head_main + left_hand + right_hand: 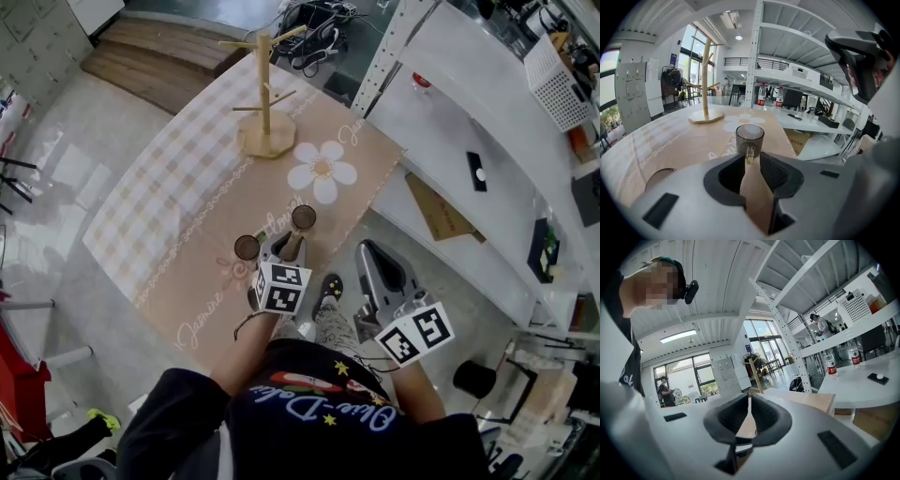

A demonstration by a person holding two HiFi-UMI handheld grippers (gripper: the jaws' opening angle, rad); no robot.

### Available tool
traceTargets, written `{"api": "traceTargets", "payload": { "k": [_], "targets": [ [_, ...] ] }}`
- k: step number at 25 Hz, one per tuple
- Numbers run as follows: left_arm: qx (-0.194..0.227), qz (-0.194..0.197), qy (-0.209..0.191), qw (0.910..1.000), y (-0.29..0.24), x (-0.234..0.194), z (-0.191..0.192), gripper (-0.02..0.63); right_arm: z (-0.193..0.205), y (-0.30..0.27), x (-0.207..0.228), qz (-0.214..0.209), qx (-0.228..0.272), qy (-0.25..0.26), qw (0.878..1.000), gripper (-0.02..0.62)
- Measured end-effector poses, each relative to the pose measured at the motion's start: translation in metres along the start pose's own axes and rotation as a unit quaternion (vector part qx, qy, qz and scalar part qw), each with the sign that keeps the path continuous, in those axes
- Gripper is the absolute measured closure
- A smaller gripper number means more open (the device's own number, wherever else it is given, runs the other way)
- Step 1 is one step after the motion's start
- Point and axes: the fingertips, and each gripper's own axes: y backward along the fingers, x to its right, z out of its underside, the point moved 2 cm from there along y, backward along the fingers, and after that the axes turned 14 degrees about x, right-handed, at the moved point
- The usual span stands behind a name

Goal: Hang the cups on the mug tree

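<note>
Currently at near end of desk (187,178): both grippers side by side, each w/ marker cube on top.

L gripper (752,161):
- Over the desk cloth, pointing toward far end.
- Fingers open, gap narrow, tan cloth visible btwn them.
- Aimed at dark glass cup (750,138), upright on desk, handle turned toward the fingers.
- Handle right at the fingertips; cannot tell whether touching.

R gripper (750,399):
- Right of L gripper, off the desk's right edge per head view.
- Fingers closed, tips together or very nearly so, nothing btwn them.
- Own view directed across desk toward far end.

Task items:
- Second cup (247,247): dark, upright on desk, just left of L gripper, apart from first cup. Only part of rim shown at lower left of left gripper view.
- Mug tree (265,94): wooden, upright on flat base at far part of desk, pegs angled outward. Well apart from both cups.
- Both cups on desk, not on the pegs.

Surroundings:
- White flower print (322,171) on cloth, btwn mug tree and cups, slightly right.
- White shelving rack (450,122) along right side of desk, small items on its shelves.
- Water bottles (761,95) on rack, red labels.
- Person's dark printed top (309,403) at near edge of head view.
</note>
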Motion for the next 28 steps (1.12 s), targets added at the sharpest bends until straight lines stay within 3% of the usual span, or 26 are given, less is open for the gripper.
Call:
{"api": "traceTargets", "payload": {
  "k": [12,18,28],
  "targets": [
    [-0.009,-0.012,-0.002,0.9999,-0.007,-0.001,0.000,0.502,-0.003,0.002,0.009,0.008,0.002,0.000,1.000,0.569],
    [-0.013,-0.025,-0.022,0.9994,-0.008,-0.003,0.001,0.554,-0.001,0.006,0.013,0.013,0.000,-0.002,1.000,0.569],
    [-0.004,-0.024,-0.030,0.9992,-0.007,-0.003,-0.003,0.560,0.000,0.006,0.012,0.012,-0.004,-0.006,1.000,0.569]
  ]
}}
